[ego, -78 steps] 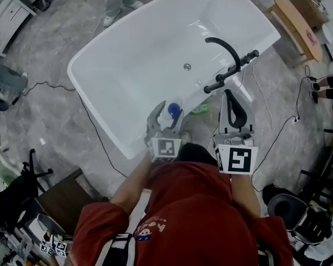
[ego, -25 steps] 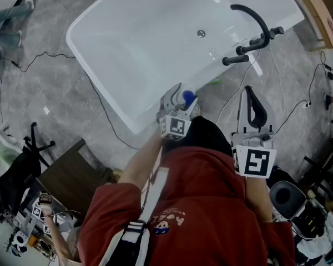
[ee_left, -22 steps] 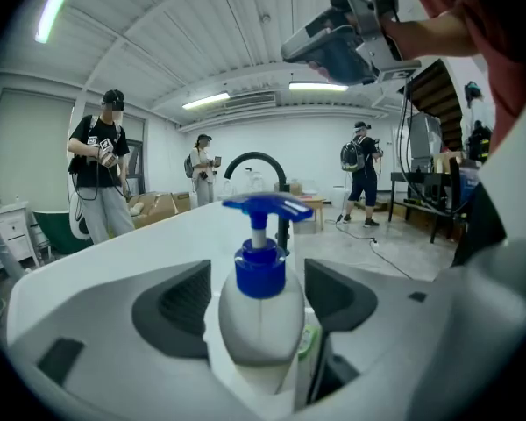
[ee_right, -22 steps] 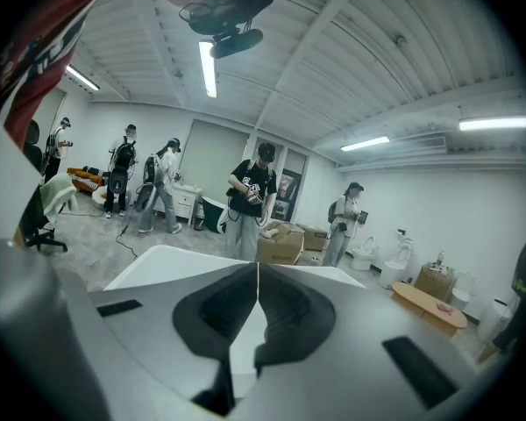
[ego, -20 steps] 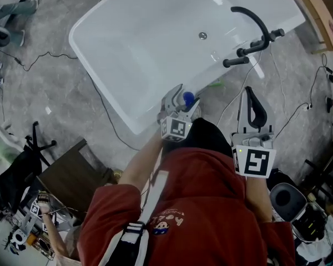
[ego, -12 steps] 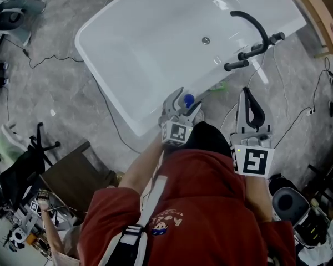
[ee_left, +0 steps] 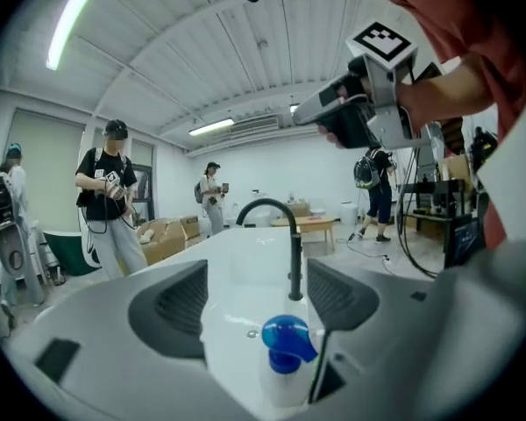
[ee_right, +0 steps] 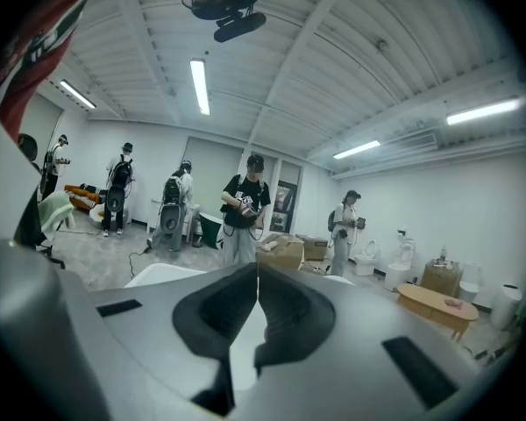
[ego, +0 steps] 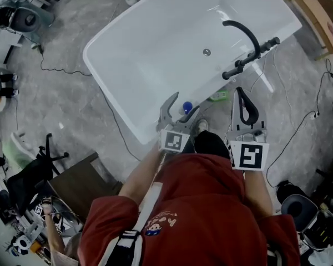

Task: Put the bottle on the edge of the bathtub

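A white bottle with a blue cap [ego: 187, 107] [ee_left: 286, 349] stands upright on the near rim of the white bathtub [ego: 116, 71] [ee_left: 245, 261]. My left gripper [ego: 180, 108] [ee_left: 256, 303] hovers just over it and is open. Its jaws have just been opening, and the pads [ee_left: 171, 310] are clear of the bottle, which shows low between them. My right gripper [ego: 243, 100] [ee_right: 257, 289] is shut with nothing in it. It is held to the right of the bottle, outside the tub and below the black faucet [ego: 241, 37] [ee_left: 280, 235].
Cables [ego: 61, 71] trail over the grey floor left and right of the tub. A wooden table [ego: 316, 13] stands at the upper right, a dark cabinet [ego: 80, 182] and a chair at the lower left. Several people [ee_right: 245, 209] stand across the room beyond the tub.
My left gripper has let go of the bottle, spread its jaws and risen above it. The bottle stays on the rim. The right gripper has hardly moved.
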`<move>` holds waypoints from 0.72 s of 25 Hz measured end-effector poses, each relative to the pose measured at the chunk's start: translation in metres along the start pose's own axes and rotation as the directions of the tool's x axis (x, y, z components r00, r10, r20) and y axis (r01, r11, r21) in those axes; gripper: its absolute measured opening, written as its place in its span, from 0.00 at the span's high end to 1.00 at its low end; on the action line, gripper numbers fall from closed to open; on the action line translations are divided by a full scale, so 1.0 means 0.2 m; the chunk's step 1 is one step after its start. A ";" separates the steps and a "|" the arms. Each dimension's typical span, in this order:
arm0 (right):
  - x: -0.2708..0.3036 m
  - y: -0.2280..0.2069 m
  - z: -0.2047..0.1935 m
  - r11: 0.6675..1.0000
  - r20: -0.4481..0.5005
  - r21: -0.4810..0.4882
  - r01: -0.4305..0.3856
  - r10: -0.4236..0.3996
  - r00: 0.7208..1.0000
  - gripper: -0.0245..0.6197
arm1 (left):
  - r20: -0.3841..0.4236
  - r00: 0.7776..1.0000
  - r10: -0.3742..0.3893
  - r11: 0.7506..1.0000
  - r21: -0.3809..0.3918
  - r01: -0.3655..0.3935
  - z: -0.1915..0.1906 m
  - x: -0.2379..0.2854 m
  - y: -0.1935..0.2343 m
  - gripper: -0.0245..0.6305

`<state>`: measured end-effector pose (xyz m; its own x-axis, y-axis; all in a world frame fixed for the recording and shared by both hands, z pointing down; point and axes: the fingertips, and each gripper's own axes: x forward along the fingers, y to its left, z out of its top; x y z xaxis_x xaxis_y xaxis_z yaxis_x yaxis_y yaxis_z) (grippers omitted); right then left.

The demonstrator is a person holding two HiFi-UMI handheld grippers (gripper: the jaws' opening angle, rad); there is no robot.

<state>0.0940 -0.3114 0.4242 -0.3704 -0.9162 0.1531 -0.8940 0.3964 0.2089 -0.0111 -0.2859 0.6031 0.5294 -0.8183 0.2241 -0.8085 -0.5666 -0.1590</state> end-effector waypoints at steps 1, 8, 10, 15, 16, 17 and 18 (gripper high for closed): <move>0.00 -0.01 0.01 1.000 0.006 0.004 0.003 -0.003 1.000 0.94 | 0.014 1.000 0.006 1.000 0.001 -0.006 0.04 -0.01 0.01 0.45; 0.00 -0.09 0.06 0.998 0.054 0.047 0.039 -0.041 0.998 0.94 | 0.098 0.994 0.040 0.999 0.007 -0.041 0.35 -0.04 0.12 0.45; 0.01 -0.10 0.07 0.997 0.067 0.057 0.044 -0.048 0.997 0.94 | 0.125 0.991 0.051 0.999 -0.003 -0.051 0.45 -0.05 0.15 0.45; 0.05 -0.14 0.11 0.996 0.102 0.075 0.044 -0.052 0.993 0.94 | 0.147 0.984 0.096 0.994 -0.074 -0.086 0.65 -0.04 0.21 0.45; 0.06 -0.14 0.12 0.996 0.109 0.075 0.043 -0.051 0.993 0.94 | 0.158 0.981 0.113 0.991 -0.093 -0.099 0.68 -0.04 0.24 0.45; 0.07 -0.14 0.13 0.996 0.116 0.075 0.040 -0.049 0.992 0.94 | 0.165 0.977 0.131 0.987 -0.113 -0.114 0.72 -0.04 0.26 0.45; 0.08 -0.14 0.14 0.997 0.124 0.075 0.036 -0.045 0.991 0.94 | 0.169 0.974 0.148 0.984 -0.129 -0.127 0.75 -0.04 0.29 0.45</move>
<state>0.1062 -0.3382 0.3935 -0.3579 -0.9335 0.0221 -0.9232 0.3574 0.1415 -0.0240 -0.3265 0.4480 0.4397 -0.8975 0.0325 -0.8955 -0.4409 -0.0612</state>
